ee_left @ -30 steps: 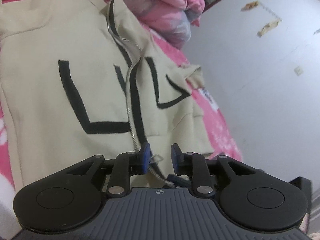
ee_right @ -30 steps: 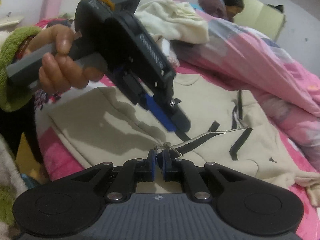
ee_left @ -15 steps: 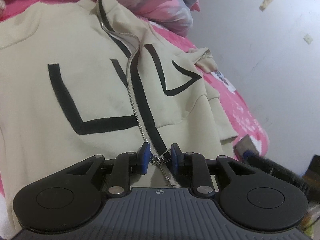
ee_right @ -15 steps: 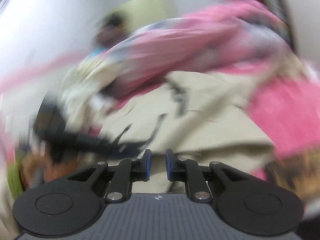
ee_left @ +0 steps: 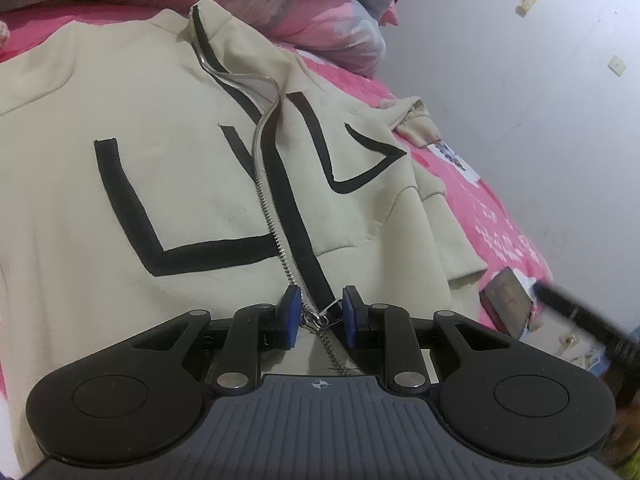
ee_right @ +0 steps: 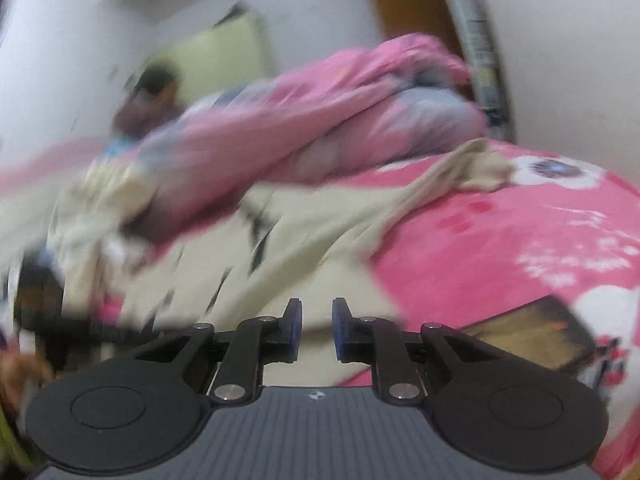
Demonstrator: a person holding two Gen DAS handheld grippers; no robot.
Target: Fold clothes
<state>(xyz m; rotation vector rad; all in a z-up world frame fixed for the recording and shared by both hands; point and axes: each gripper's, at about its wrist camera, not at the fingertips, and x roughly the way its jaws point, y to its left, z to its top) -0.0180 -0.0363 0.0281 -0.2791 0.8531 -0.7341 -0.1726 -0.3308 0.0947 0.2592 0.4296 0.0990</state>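
Here, a cream jacket (ee_left: 168,184) with black stripe markings lies spread front-up on a bed (ee_left: 492,216) covered in a pink floral sheet, its collar toward a heap of pink bedding (ee_left: 312,4) by the white wall (ee_left: 540,92). A silver zip (ee_left: 267,184) runs down the middle of the jacket, closed along most of its length and parted near the collar. The left claw (ee_left: 317,312) sits low over the jacket's hem, its blue pads (ee_left: 291,312) narrowly apart on either side of the zip slider (ee_left: 316,318); the pull tab reaches toward the right-hand pad, but the pads are not closed on it. In the right wrist view, heavily blurred, the right claw (ee_right: 316,326) hangs empty with a narrow gap between its pads, above the near edge of the jacket (ee_right: 304,240), whose sleeve (ee_right: 452,172) trails off across the pink sheet. A flat brown object (ee_right: 532,332) lies on the bed at the right of that claw; what it is cannot be told.
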